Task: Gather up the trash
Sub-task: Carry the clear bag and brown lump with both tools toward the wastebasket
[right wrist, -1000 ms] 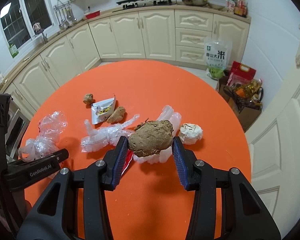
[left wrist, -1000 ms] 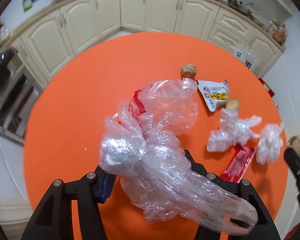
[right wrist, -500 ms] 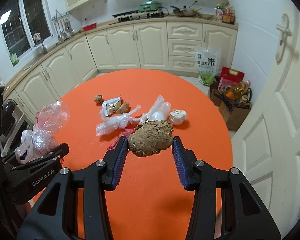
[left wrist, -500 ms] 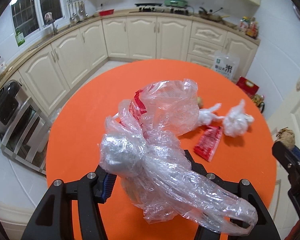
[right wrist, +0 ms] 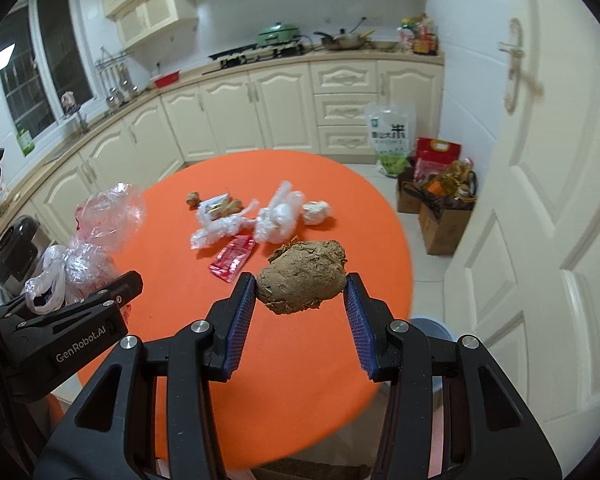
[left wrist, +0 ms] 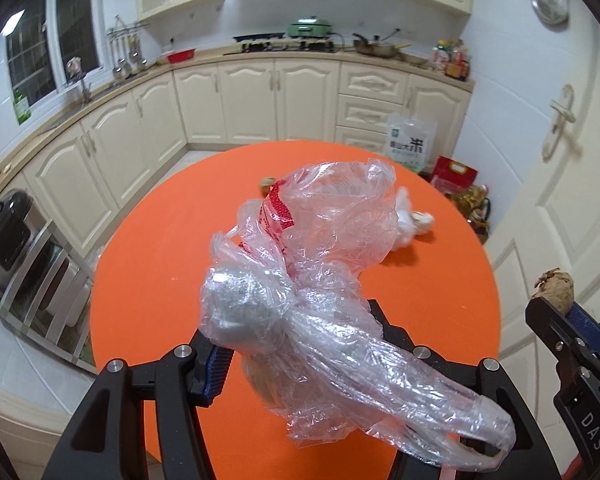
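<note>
Several scraps are seen on the round orange table (right wrist: 332, 380), ringed by cream cabinets (right wrist: 280, 112); above it, crumpled plastic bags (left wrist: 320, 300) are clamped by the left gripper (left wrist: 296, 344) and a brown lump (right wrist: 302, 282) by the right gripper (right wrist: 300, 300).

Both grippers (left wrist: 296, 356) (right wrist: 300, 292) raised — jaws clamped

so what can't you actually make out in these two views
- Left wrist view: the left tongs grip a plastic bag that covers the pads, the bag's contents and most trash behind it on the table.
- Left wrist view: the right tongs and brown lump are cut off by the right edge.
- Right wrist view: print on the red wrapper is too small to read.
- Right wrist view: a grey round thing below the table is mostly hidden behind a finger.
</note>
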Demonstrator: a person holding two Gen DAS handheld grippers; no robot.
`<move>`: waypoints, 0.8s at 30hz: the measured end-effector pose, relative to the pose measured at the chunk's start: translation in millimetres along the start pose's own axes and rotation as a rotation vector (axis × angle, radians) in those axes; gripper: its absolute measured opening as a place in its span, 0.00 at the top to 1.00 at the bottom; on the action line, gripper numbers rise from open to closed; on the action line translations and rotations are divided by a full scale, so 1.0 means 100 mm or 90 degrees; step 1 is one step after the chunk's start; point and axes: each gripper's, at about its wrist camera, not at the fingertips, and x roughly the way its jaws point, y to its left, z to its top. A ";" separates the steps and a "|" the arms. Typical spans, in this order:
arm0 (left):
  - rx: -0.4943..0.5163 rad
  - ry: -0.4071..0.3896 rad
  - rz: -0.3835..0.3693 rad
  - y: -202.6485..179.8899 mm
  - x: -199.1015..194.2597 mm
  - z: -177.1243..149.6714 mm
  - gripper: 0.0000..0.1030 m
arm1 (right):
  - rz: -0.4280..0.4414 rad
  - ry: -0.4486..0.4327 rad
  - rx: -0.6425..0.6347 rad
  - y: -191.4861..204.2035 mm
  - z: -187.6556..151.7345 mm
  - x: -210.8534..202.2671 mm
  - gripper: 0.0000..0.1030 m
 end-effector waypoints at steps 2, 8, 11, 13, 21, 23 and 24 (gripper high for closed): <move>0.016 -0.001 -0.012 -0.08 -0.09 -0.06 0.46 | -0.013 -0.007 0.015 -0.12 -0.05 -0.09 0.58; 0.073 -0.002 -0.062 -0.56 -0.19 -0.18 0.46 | -0.051 -0.016 0.064 -0.54 -0.16 -0.27 0.58; 0.099 0.005 -0.090 -0.76 -0.20 -0.23 0.46 | -0.075 -0.016 0.097 -0.82 -0.21 -0.33 0.58; 0.126 0.010 -0.108 -0.94 -0.18 -0.24 0.46 | -0.095 -0.016 0.120 -1.03 -0.24 -0.38 0.58; 0.203 0.056 -0.174 -1.45 0.10 -0.16 0.46 | -0.174 0.007 0.192 -1.71 -0.36 -0.43 0.58; 0.220 0.073 -0.182 -1.58 0.20 -0.17 0.46 | -0.189 0.019 0.209 -1.85 -0.39 -0.40 0.58; 0.226 0.078 -0.185 -1.63 0.25 -0.14 0.46 | -0.197 0.023 0.213 -1.90 -0.41 -0.39 0.58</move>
